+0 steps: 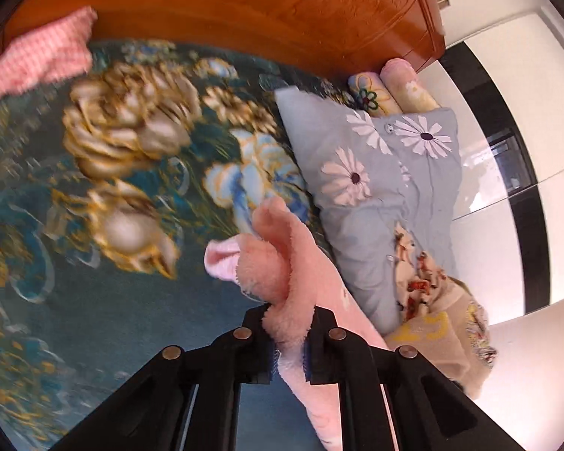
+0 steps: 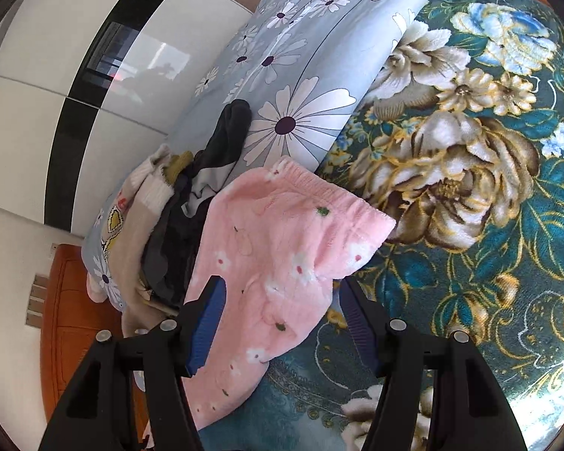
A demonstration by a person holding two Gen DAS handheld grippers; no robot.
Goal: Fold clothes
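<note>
A pink fleece garment (image 1: pixel 282 263) with small flower prints lies on a teal floral bed blanket (image 1: pixel 112 225). My left gripper (image 1: pixel 288 338) is shut on a bunched fold of the pink garment and holds it above the blanket. In the right wrist view the garment (image 2: pixel 274 263) shows its elastic waistband (image 2: pixel 319 188) at the top. My right gripper (image 2: pixel 280 319) is open, with its blue-padded fingers on either side of the garment's lower part, not closed on it.
A light blue daisy-print pillow (image 1: pixel 376 188) (image 2: pixel 300 56) lies beside the garment. A pile of other clothes, dark and beige (image 2: pixel 176 225) (image 1: pixel 432 319), sits next to it. A pink checked cloth (image 1: pixel 37 60) lies far left. A wooden headboard (image 1: pixel 244 0) and a glossy wardrobe (image 2: pixel 75 75) border the bed.
</note>
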